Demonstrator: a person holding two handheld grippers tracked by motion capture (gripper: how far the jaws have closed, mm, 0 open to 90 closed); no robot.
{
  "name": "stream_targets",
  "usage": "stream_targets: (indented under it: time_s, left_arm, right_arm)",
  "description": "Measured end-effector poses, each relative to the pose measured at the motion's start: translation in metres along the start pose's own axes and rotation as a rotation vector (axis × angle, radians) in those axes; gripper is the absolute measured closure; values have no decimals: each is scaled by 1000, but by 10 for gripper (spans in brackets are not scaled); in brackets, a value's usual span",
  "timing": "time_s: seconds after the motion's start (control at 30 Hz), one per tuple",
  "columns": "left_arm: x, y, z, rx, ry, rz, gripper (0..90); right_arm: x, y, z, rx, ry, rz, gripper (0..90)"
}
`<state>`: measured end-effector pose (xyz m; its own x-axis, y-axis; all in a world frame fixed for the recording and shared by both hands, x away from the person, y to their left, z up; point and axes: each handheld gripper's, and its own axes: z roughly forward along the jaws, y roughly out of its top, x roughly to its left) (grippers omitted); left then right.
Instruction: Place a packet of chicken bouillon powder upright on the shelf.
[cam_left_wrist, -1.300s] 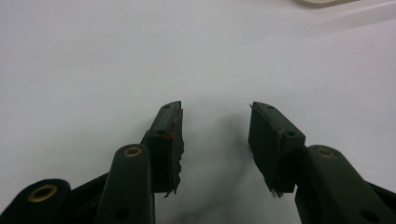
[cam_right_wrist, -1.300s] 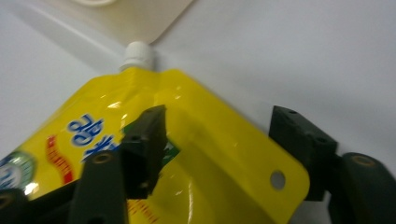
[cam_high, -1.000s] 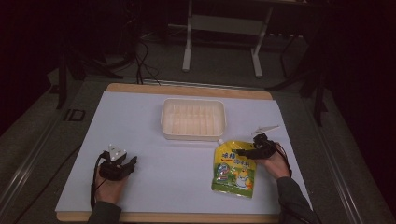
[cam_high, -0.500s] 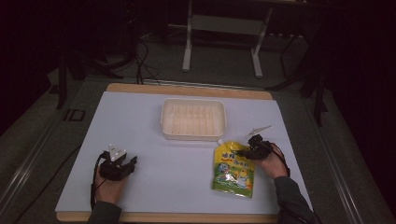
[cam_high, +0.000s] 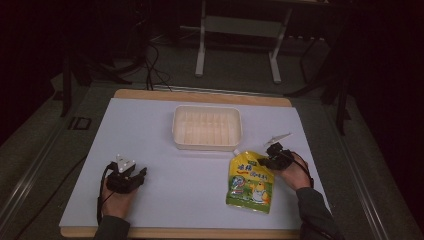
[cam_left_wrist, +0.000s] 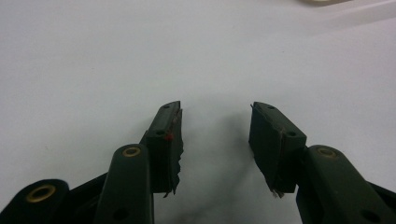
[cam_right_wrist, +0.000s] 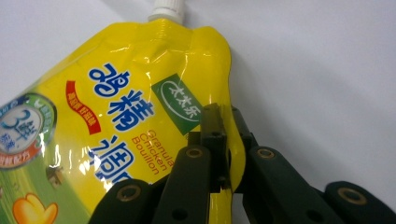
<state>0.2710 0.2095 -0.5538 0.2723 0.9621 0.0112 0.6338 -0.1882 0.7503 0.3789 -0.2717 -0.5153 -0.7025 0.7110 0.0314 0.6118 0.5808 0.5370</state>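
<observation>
Moved inward, the right gripper now clamps the yellow pouch edge. Left gripper jaws stand apart above the white table; the room behind is dark.

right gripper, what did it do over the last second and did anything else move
The right gripper slid leftward onto the yellow pouch's upper right edge and now pinches it. The pouch itself hasn't visibly shifted. The left gripper stayed open on the table, and the white tray stayed put.
</observation>
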Motion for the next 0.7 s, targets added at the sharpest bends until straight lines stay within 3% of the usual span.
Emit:
stream_targets:
  time_s: [0.13, 0.33, 0.5, 0.7]
  left_arm:
    - [0, 0, 0, 0, 2, 2, 545]
    - [-1, 0, 0, 0, 6, 4, 545]
    - [-1, 0, 0, 0, 10, 6, 545]
    - [-1, 0, 0, -1, 12, 9, 545]
  right_arm:
    - [-1, -3, -5, 15, 8, 21, 900]
    - [-3, -5, -19, -24, 22, 43, 900]
    - [0, -3, -29, -44, 18, 23, 900]
    - [4, 4, -51, -96, 56, 30, 900]
